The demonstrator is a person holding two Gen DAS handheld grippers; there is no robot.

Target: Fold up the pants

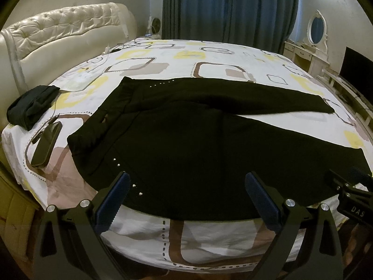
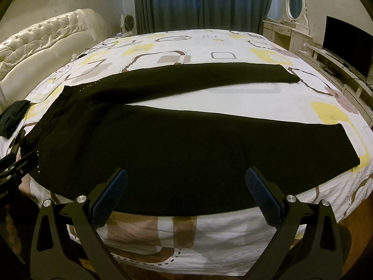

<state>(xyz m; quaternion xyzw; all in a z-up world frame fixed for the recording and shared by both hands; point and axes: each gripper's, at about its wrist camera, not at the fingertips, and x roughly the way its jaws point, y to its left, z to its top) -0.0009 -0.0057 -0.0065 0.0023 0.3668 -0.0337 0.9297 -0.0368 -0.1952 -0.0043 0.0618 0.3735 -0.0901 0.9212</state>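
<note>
Left wrist view: the black pants [image 1: 186, 135] lie spread flat on the bed [image 1: 209, 238], waistband toward the padded headboard [image 1: 70, 28], the two legs parted in a V with a strip of patterned sheet between them. The near leg's lower edge lies close to the bed's front edge. The left hand-held gripper [image 1: 186, 186] hangs over that edge with its jaws wide apart and nothing between them; both blue pads stand above the dark cloth, and contact cannot be told. A folded dark garment [image 1: 32, 105] and a dark phone-like case [image 1: 46, 144] lie on the sheet left of the waistband. At the right margin, part of the right hand-held gripper [image 1: 349, 186] pokes in, mostly cut off.

Right wrist view: the pants [image 2: 174, 144] fill the middle, the hem of the near leg ending to the right. The right hand-held gripper [image 2: 186, 184] also stands wide open and empty over the near leg. The left hand-held gripper [image 2: 18, 165] is cut off at the left margin beside the waistband. The cloth is too dark to show seams.
</note>
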